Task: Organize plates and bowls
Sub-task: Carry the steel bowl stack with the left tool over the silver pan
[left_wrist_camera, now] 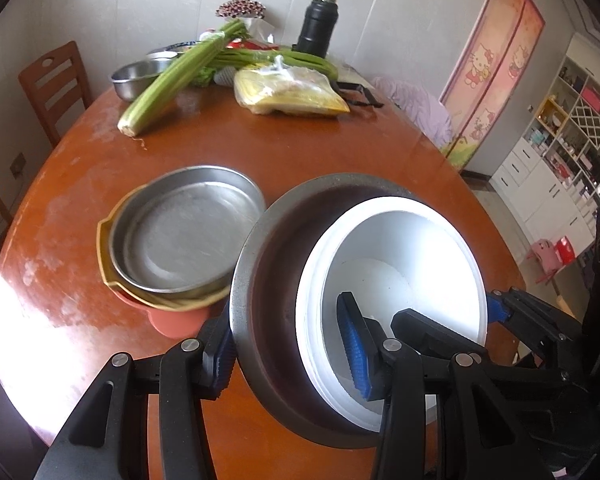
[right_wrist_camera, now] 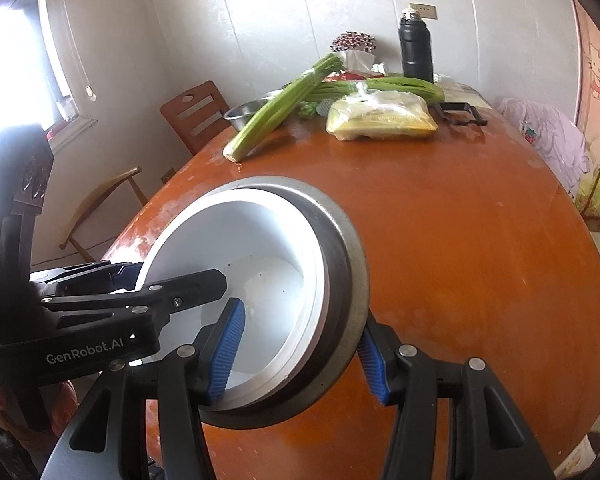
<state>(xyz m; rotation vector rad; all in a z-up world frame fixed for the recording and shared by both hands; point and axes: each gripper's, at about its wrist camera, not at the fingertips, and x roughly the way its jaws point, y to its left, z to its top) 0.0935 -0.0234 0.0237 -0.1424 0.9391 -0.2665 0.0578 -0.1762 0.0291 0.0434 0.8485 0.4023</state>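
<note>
— Where are your claws?

— Both reach in low over the near edge of the surface [left_wrist_camera: 340, 148]. My left claw [left_wrist_camera: 290, 354] is clamped on the left side of the nested bowls: one blue ribbed finger outside the metal bowl [left_wrist_camera: 276, 280], the other inside the white bowl [left_wrist_camera: 396, 264]. My right claw [right_wrist_camera: 300, 354] grips the right side the same way, rim and walls pinched between its fingers.

— And the bowls?

— Tilted, mouths toward me, the smooth white one sitting inside the dull grey steel one, held between the two claws.

— Farther out?

— Just left, a stack: a shallow round steel plate [left_wrist_camera: 188, 232] in a yellow dish [left_wrist_camera: 104, 248] on an orange dish [left_wrist_camera: 176, 320]. Beyond, well apart, celery [left_wrist_camera: 172, 80], a plastic bag [left_wrist_camera: 288, 92], a small steel bowl [left_wrist_camera: 136, 76] and a black flask [left_wrist_camera: 318, 26].
</note>
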